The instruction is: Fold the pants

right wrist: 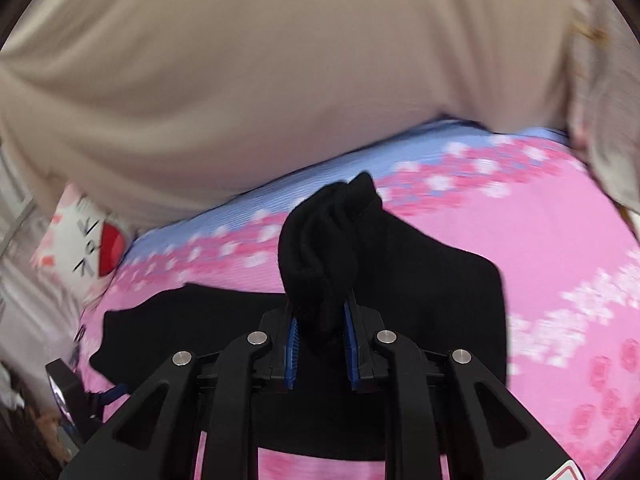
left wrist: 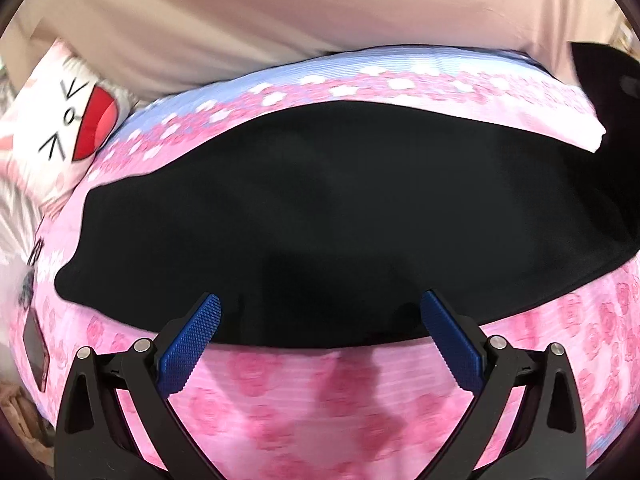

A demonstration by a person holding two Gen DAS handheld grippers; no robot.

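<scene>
The black pants [left wrist: 340, 216] lie spread on a pink flowered bedspread [left wrist: 320, 400]. My left gripper [left wrist: 320, 320] is open, its blue pads [left wrist: 192, 340] wide apart at the pants' near edge, holding nothing. My right gripper [right wrist: 320, 320] is shut on a bunched fold of the pants [right wrist: 320, 240] and holds it lifted above the rest of the pants [right wrist: 440, 312] on the bed. The left gripper [right wrist: 84, 404] shows at the lower left of the right wrist view.
A white cartoon-face pillow [left wrist: 64, 120] lies at the bed's far left, also in the right wrist view [right wrist: 84, 248]. A beige wall or headboard [left wrist: 320, 20] rises behind the bed. A dark phone-like object [left wrist: 36, 352] lies at the left edge.
</scene>
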